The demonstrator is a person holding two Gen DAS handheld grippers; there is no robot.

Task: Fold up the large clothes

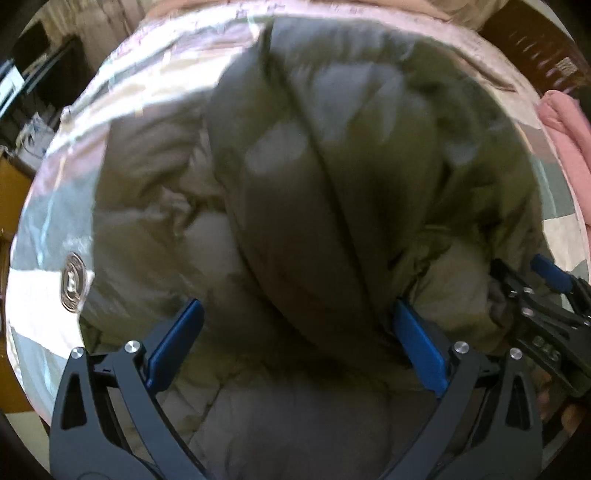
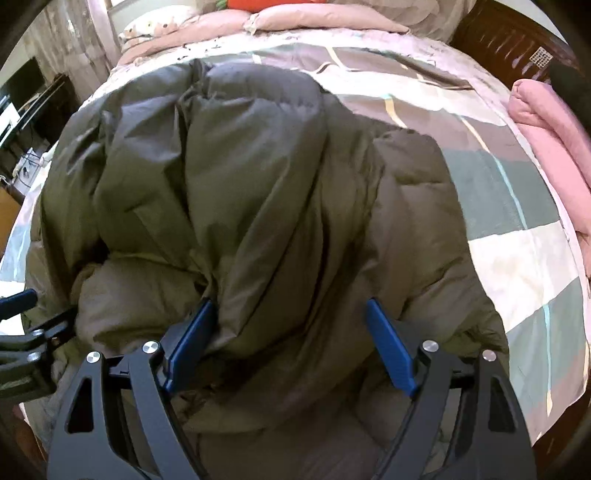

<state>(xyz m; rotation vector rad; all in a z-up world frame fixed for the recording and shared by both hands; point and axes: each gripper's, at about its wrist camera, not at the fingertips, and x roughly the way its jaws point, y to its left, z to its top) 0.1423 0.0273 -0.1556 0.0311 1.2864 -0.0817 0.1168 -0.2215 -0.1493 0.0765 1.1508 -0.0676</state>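
A large olive-green puffer coat (image 1: pixel 303 177) lies bunched on a bed and fills both views; it also shows in the right wrist view (image 2: pixel 236 184). My left gripper (image 1: pixel 295 314) is open, its blue pads wide apart around a thick fold of the coat. My right gripper (image 2: pixel 288 314) is open too, its blue pads either side of a raised fold. The right gripper shows at the right edge of the left wrist view (image 1: pixel 532 295). The left gripper shows at the left edge of the right wrist view (image 2: pixel 33 325).
The bed has a patchwork cover (image 2: pixel 517 236) in grey, white and pink. A folded pink blanket (image 2: pixel 546 140) lies at the right edge. A round badge (image 1: pixel 74 282) sits on the cover at left. Pillows (image 2: pixel 258 22) lie at the head; dark furniture (image 1: pixel 37 66) stands left.
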